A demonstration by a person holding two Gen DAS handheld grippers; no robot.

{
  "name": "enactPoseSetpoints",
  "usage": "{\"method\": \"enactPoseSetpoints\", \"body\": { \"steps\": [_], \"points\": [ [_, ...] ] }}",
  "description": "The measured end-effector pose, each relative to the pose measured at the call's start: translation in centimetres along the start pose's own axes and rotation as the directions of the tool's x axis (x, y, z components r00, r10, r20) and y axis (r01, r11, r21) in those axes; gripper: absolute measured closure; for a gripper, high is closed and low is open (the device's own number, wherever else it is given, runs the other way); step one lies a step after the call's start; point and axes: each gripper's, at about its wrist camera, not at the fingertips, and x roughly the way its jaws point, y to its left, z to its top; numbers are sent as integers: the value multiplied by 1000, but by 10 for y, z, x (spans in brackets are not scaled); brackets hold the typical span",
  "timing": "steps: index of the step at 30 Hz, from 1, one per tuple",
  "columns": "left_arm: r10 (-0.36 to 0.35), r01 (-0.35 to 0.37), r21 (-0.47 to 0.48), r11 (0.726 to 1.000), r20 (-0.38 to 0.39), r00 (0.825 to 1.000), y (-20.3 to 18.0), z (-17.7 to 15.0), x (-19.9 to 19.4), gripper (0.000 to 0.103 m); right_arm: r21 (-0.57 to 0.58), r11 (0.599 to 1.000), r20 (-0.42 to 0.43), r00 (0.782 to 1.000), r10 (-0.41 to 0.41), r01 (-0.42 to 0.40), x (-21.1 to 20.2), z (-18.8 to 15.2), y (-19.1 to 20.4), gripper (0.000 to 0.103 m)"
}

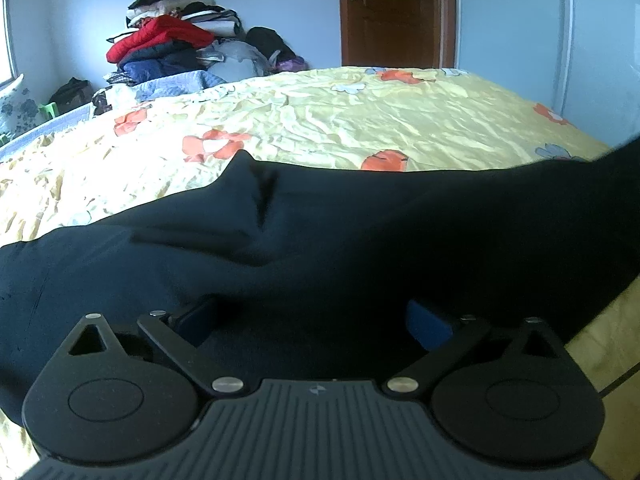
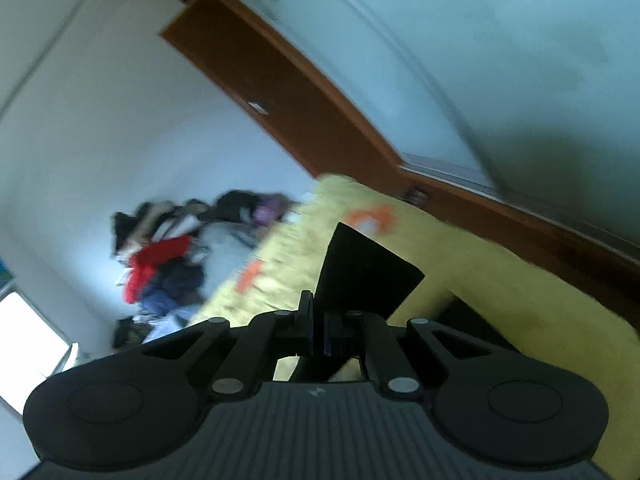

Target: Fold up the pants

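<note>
A: While the L cam looks across the bed [image 1: 320, 120], log this: dark navy pants [image 1: 320, 240] lie spread on the yellow floral sheet, filling the lower half of the view side to side. One fold peak stands up near centre; cloth rises toward the R edge of frame.

B: L gripper [image 1: 316, 316] state?

A: Jaws stand wide apart. Blue pads [image 1: 428, 326] visible both sides, cloth lying under and between them, pads not pressing on it. Not gripping.

B: R gripper [image 2: 318, 332]?

A: Jaws closed tight on a corner of the pants [image 2: 360, 276]. Dark cloth sticks up past the fingertips as a stiff-looking triangular flap, lifted clear of the sheet. More dark cloth shows below R of the tool, on the bed.

B: R view quality?

A: Blurred and tilted hard. Background is smeared; only the tool and the pinched flap are reasonably sharp.

B: Surroundings?

A: Clothes pile [image 1: 176, 40] at the far side of the bed, red item on top of dark and blue ones, against a white wall. Brown wooden door [image 1: 392, 12] behind the bed, metal handle on its L edge. White wardrobe panel to the R of the door. Same pile and door show in the R view, blurred.

B: Person visible?

A: None in either view.
</note>
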Motion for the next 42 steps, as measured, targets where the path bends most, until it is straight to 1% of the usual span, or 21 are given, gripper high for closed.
{"method": "enactPoseSetpoints", "body": {
  "steps": [3,5,8,10,12,14,16,19,23,26,27,30,31,32,33,34,36,38,39,40,42],
  "points": [
    [-25,25,-14,1000,6,1000,2,6,-5,8,89,996,-35,999,-15,18,2,-5,-22,98],
    [-15,16,-37,999,43,999,4,14,-10,8,115,992,-26,998,52,-49,7,2,-13,98],
    [20,-9,-87,996,123,992,10,30,-22,6,12,969,68,967,246,-247,-1,23,36,98],
    [31,-14,-108,994,150,988,15,40,-26,6,-89,958,121,952,281,-271,-16,31,61,98],
    [33,-17,-107,994,147,989,21,45,-26,6,-125,980,120,978,170,-155,-21,26,54,98],
    [46,-34,-99,994,116,992,24,45,-19,6,-137,990,88,996,-32,44,-17,14,26,98],
    [53,-47,-84,995,72,996,26,44,-10,6,-109,970,17,976,-215,216,-12,-4,-16,98],
    [53,-51,-60,997,33,998,28,46,-2,6,-74,956,-28,958,-286,283,-16,-23,-46,98],
    [97,-98,15,995,66,993,18,53,2,6,-129,940,-43,945,-323,315,-11,-27,-39,96],
    [131,-136,76,988,58,990,12,56,10,6,-130,931,-18,938,-346,341,-16,-21,-35,74],
    [132,-136,89,987,51,990,11,56,12,6,-127,918,19,926,-376,376,-22,-19,-29,63],
    [129,-134,113,985,46,991,10,54,16,6,-236,820,235,849,-473,522,-47,-13,-13,57],
    [129,-134,122,983,45,991,9,54,17,6,-321,798,255,858,-446,510,-48,-13,-4,57],
    [127,-132,133,982,44,991,7,55,19,6,-424,786,216,893,-395,450,-45,-13,6,57],
    [122,-127,143,982,44,992,5,57,20,6,-528,772,117,931,-346,353,-36,-13,18,57],
    [117,-122,156,980,42,992,3,58,21,6,-598,759,-1,947,-321,257,-24,-15,27,57],
    [103,-109,185,977,42,994,-3,62,23,5,-700,710,-211,925,-316,83,5,-27,46,59],
    [104,-106,230,967,23,994,-12,64,31,4,-778,628,-319,870,-375,-15,39,-43,61,59],
    [110,-111,247,963,17,994,-16,65,35,4,-810,581,-375,829,-414,-77,58,-53,64,58],
    [120,-120,259,958,15,993,-19,65,41,4,-828,551,-389,815,-429,-105,71,-60,66,57],
    [159,-153,272,950,0,987,-22,66,55,4,-798,595,-403,820,-406,-97,94,-52,69,57]
  ]
}}
